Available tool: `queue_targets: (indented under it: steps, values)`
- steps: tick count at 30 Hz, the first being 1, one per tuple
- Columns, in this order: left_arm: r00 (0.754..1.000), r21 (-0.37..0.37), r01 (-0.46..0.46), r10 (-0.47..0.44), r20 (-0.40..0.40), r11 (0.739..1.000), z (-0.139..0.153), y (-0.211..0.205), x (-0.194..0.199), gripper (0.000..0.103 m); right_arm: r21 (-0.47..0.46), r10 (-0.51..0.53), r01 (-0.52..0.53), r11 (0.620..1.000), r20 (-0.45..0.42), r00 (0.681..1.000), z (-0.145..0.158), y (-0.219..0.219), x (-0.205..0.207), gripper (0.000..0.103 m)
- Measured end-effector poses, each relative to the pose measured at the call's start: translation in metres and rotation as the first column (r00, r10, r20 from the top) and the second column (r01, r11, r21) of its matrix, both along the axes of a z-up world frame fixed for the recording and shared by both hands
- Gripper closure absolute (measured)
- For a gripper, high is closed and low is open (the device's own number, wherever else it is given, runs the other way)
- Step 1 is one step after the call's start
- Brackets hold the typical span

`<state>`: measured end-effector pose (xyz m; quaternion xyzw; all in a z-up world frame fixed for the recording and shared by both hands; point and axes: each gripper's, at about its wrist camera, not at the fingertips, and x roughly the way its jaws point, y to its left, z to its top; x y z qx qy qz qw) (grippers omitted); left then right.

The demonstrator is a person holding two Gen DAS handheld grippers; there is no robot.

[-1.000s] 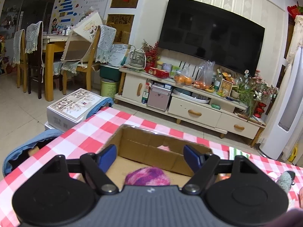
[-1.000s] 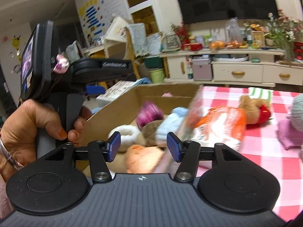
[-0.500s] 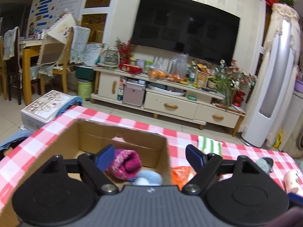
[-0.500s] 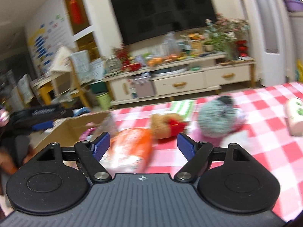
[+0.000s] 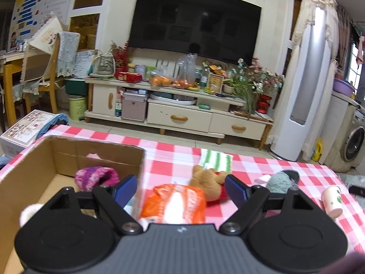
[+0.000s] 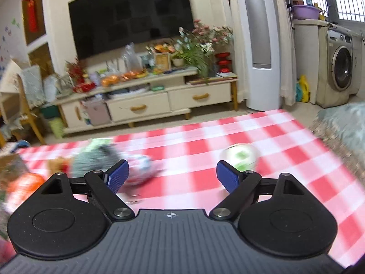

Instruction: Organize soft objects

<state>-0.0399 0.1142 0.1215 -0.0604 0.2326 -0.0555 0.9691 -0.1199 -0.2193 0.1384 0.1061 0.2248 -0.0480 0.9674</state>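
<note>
A cardboard box (image 5: 68,150) stands at the left of the red-checked table and holds a pink-purple knitted piece (image 5: 95,178). My left gripper (image 5: 181,187) is open just right of the box wall, with an orange plastic-wrapped bundle (image 5: 175,203) lying low between its fingers, untouched. Beyond sit a brown teddy (image 5: 205,182), a grey-teal knitted toy (image 5: 280,180) and a green striped cloth (image 5: 215,158). My right gripper (image 6: 172,175) hovers over bare tablecloth, its jaws opening wide with nothing between them. The blurred grey toy (image 6: 95,159) lies to its left.
A white paper cup with green dots (image 5: 332,202) lies on the table, also right of the right gripper as cup (image 6: 239,157). A grey cushion (image 6: 342,132) borders the table's right edge. A TV stand (image 5: 182,118) is across the floor.
The left gripper slid right from over the box to the orange bundle beside it. The right gripper swung right, away from the box, and its jaws widened.
</note>
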Motion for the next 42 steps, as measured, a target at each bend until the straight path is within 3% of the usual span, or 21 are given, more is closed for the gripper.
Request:
queue_targets:
  steps: [6,10,19,24,27,29,33,36,42]
  values:
    - [0.998,-0.008,0.059,-0.059,-0.009,0.998,-0.001,-0.03,-0.004,0.018,-0.028,0.065,-0.067,0.997,-0.081,0.995,0.0,-0.075,0.038,0.0]
    - [0.993,0.028,0.118,-0.117,-0.012,0.993,-0.006,-0.057,-0.003,0.017,-0.036,0.133,-0.139,0.99,-0.134,0.982,-0.007,-0.095,0.067,0.0]
    - [0.986,0.073,0.163,-0.16,-0.05,0.984,-0.02,-0.084,0.005,0.017,0.018,-0.033,0.042,0.999,-0.332,0.943,-0.041,-0.1,0.103,0.0]
    - [0.983,0.095,0.176,-0.17,-0.063,0.98,-0.024,-0.09,0.004,0.017,0.103,-0.036,0.077,0.992,-0.351,0.935,-0.058,-0.108,0.109,0.0]
    - [0.982,0.091,0.182,-0.175,-0.071,0.979,-0.026,-0.094,0.005,0.017,0.173,-0.05,0.113,0.979,-0.331,0.942,-0.067,-0.116,0.107,0.014]
    - [0.98,0.089,0.19,-0.184,-0.072,0.978,-0.027,-0.097,0.004,0.017,0.242,-0.056,0.124,0.962,-0.271,0.961,-0.07,-0.122,0.097,0.016]
    - [0.974,0.088,0.221,-0.214,-0.075,0.971,-0.031,-0.107,0.002,0.017,0.312,-0.102,0.108,0.944,-0.035,0.994,-0.075,-0.12,0.06,0.017]
    - [0.968,0.091,0.243,-0.235,-0.088,0.966,-0.034,-0.116,0.002,0.017,0.256,-0.126,0.105,0.961,0.065,0.99,-0.084,-0.106,0.039,0.016]
    - [0.963,0.112,0.26,-0.249,-0.101,0.959,-0.041,-0.128,-0.001,0.017,0.025,-0.027,0.025,0.999,0.079,0.996,-0.093,-0.066,0.011,0.014]
